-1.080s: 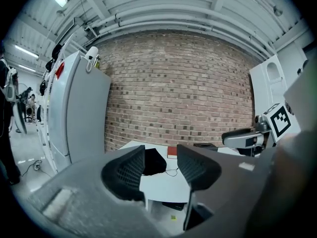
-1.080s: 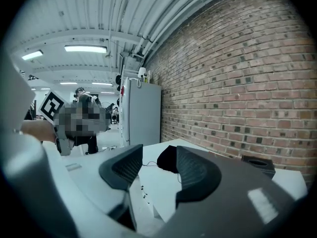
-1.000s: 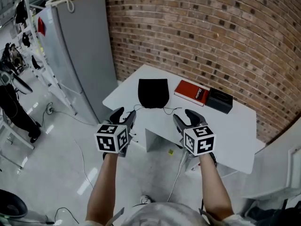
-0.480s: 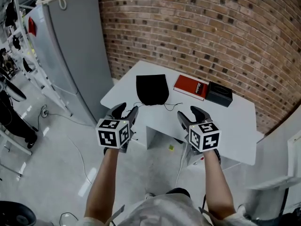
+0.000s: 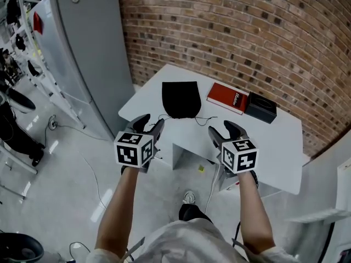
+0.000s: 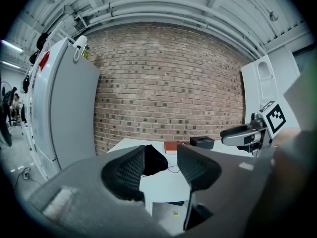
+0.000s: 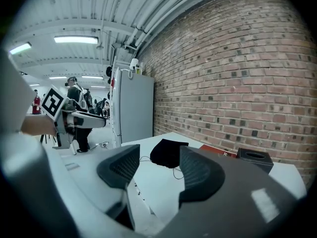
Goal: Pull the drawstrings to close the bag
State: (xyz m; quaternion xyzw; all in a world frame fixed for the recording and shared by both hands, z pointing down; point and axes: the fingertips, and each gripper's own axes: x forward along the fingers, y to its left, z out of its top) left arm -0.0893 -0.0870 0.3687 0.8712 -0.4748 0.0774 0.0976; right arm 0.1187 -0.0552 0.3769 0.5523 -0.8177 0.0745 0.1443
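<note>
A black drawstring bag (image 5: 181,99) lies flat on the white table (image 5: 274,147), its mouth toward me, with thin drawstrings (image 5: 204,118) trailing out at both sides. My left gripper (image 5: 148,126) hovers open in front of the table's near edge, short of the bag's left cord. My right gripper (image 5: 224,131) is held open to the right of it, also short of the table, with nothing between its jaws. In the left gripper view the bag (image 6: 156,162) shows between the open jaws, far off. The right gripper view has the bag (image 7: 168,152) and a cord (image 7: 175,172) ahead.
A red book (image 5: 227,98) and a black box (image 5: 260,107) lie on the table right of the bag, near the brick wall (image 5: 247,32). A tall grey cabinet (image 5: 82,53) stands left of the table. Cables run over the floor below.
Both grippers stay in front of the table edge with nothing in them; the right jaws stand a little wider. The head view has shifted slightly and a foot shows below.
</note>
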